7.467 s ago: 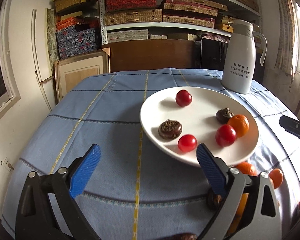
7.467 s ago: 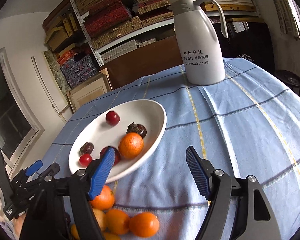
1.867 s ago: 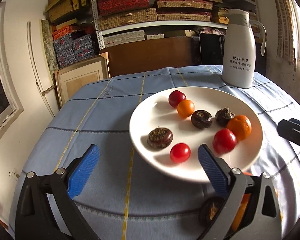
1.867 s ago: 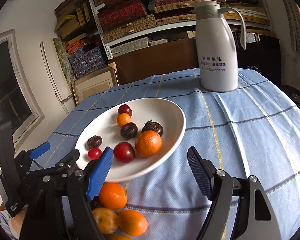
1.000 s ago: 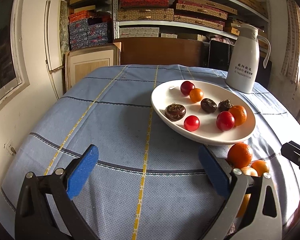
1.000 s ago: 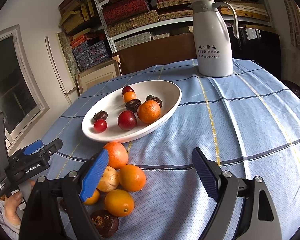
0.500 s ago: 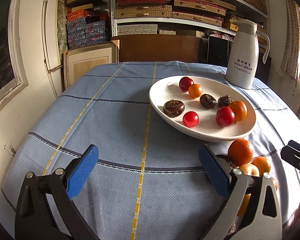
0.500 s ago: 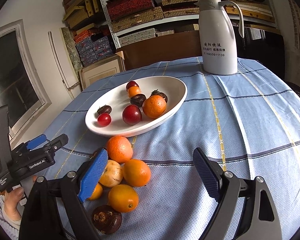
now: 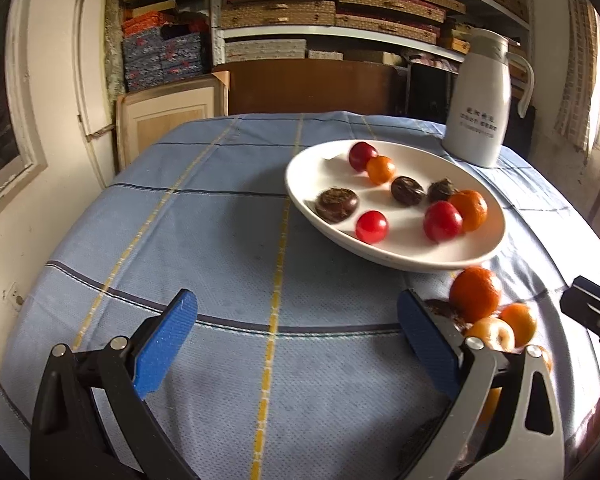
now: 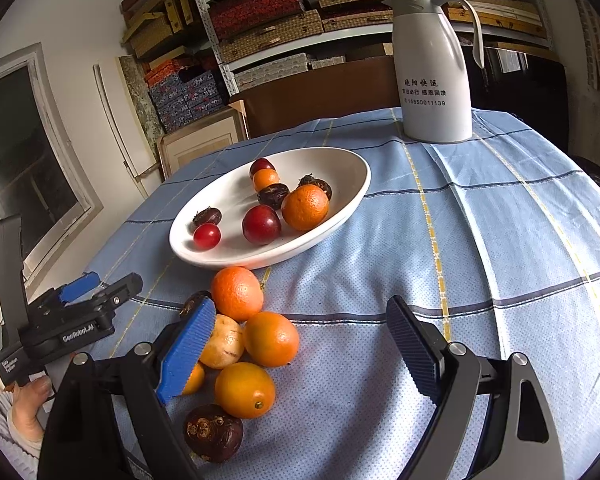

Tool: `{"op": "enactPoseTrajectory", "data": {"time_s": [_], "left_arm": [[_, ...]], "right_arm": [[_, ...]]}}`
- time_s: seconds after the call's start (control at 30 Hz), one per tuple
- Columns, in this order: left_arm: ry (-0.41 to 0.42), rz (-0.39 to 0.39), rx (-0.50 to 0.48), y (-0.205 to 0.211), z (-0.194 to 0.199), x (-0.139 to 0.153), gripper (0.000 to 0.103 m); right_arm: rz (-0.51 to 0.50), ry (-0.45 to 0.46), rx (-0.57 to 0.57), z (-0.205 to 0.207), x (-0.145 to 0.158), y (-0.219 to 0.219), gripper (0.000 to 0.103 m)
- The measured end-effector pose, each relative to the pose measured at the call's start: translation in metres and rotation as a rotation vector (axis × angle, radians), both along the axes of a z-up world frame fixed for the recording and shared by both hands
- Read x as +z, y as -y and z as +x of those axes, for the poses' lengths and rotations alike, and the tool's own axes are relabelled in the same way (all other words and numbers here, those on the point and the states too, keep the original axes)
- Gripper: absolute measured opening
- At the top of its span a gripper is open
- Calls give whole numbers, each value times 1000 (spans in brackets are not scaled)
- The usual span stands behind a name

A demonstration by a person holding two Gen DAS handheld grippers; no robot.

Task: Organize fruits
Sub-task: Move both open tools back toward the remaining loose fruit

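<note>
Here, the surface (image 9: pixel 220 216) I am working over is a round table under a pale blue cloth crossed by yellow and dark stripes, set in a storeroom with metal shelves (image 9: pixel 340 36) stacked with patterned flat boxes and a framed wooden panel (image 9: pixel 168 120) leaning against the wall. A white thermos jug (image 10: pixel 436 64) stands at the far side, well behind a white oval plate (image 10: pixel 340 172). The plate carries three red fruits, two oranges and three dark brown water chestnuts. My left gripper (image 9: pixel 296 336) hangs low over bare cloth with its blue jaws spread wide, gripping nothing. My right gripper (image 10: pixel 300 344) is likewise released, jaws wide apart and empty, its left pad just in front of a loose pile of fruit (image 10: pixel 240 336) lying on the cloth beside the near rim of the plate. The right wrist view lays that pile out plainly: a large orange (image 10: pixel 237 293) nearest the plate, more oranges, a pale yellowish fruit (image 10: pixel 222 342) and a dark chestnut (image 10: pixel 213 433) closest to the camera, plus the left gripper's body held in a hand at the left edge. The left wrist view catches only part of the pile behind its right finger, and a dark corner of the right gripper at the right edge.
</note>
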State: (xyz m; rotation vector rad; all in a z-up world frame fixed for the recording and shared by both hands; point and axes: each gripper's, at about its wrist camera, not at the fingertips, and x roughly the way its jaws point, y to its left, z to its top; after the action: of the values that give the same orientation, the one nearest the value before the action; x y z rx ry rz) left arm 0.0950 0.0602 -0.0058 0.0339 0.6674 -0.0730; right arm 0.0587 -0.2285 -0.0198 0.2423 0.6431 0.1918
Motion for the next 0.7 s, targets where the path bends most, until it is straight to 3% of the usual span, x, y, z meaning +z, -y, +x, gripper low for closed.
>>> {"op": "enactPoseTrajectory", "data": {"time_s": [0.2, 0.4, 0.57, 0.63, 0.7], "left_arm": [[-16, 24, -106, 19, -6, -4, 98], [-95, 112, -178, 46, 7, -17, 98], [-86, 177, -226, 65, 10, -21, 98], [-105, 163, -229, 65, 19, -22, 99], [-153, 91, -247, 57, 29, -26, 99]], "right_arm": [[32, -39, -23, 5, -4, 8, 88], [23, -40, -18, 4, -5, 6, 88], [26, -49, -20, 7, -6, 6, 88], [25, -48, -19, 7, -6, 6, 88], [26, -49, -19, 7, -6, 6, 88]]}}
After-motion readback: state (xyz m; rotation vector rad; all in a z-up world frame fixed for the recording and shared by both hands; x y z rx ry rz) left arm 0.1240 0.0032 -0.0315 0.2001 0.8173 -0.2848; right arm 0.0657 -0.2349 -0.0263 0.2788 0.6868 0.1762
